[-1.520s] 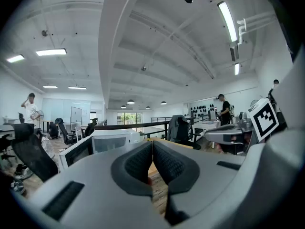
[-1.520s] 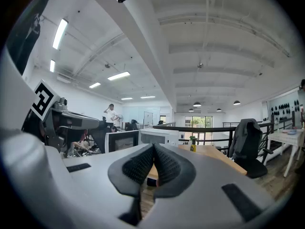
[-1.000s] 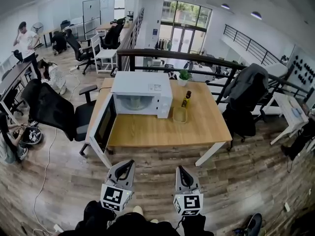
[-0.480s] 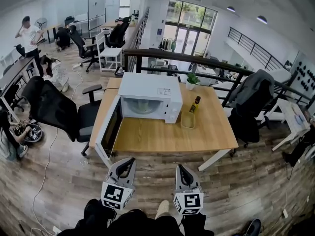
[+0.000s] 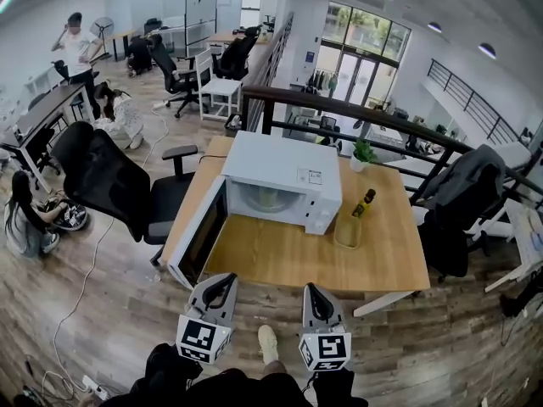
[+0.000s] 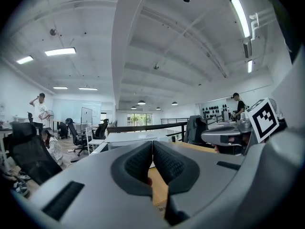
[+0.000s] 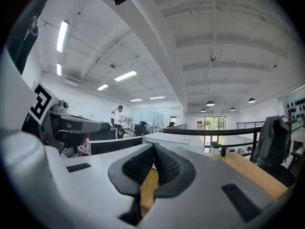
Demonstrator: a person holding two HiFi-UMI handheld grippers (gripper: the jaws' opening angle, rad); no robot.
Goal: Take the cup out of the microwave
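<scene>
Wooden planks cover the floor (image 5: pixel 110 312) across the whole lower part of the head view, and on them, at the centre of the frame, stands a light wooden table (image 5: pixel 280 261). A black office chair (image 5: pixel 102 181) is just off the table's left end, and a second chair with a dark jacket (image 5: pixel 462 197) draped over it stands at the right end. A white microwave (image 5: pixel 284 172) sits on the far left part of the table top, its door (image 5: pixel 199 240) swung wide open and reaching out past the table's near left edge. At the bottom of the frame, short of the table's near edge, two grey grippers point towards it, each with a marker cube at its back. The left gripper (image 5: pixel 222 284) is below the open door; in its own view its ribbed black pads (image 6: pixel 169 163) meet at the tips with nothing held between them. The right gripper (image 5: pixel 315 293) is beside it, to the right, and its pads (image 7: pixel 169 165) are likewise pressed together on nothing. Right of the microwave a yellowish jar (image 5: pixel 347 231) stands on the table, with a dark bottle (image 5: pixel 364 203) just behind it and a small potted plant (image 5: pixel 363 152) at the far edge. The cup (image 5: pixel 267 198) shows only as a pale rounded shape inside the microwave's open chamber, well apart from both grippers.
</scene>
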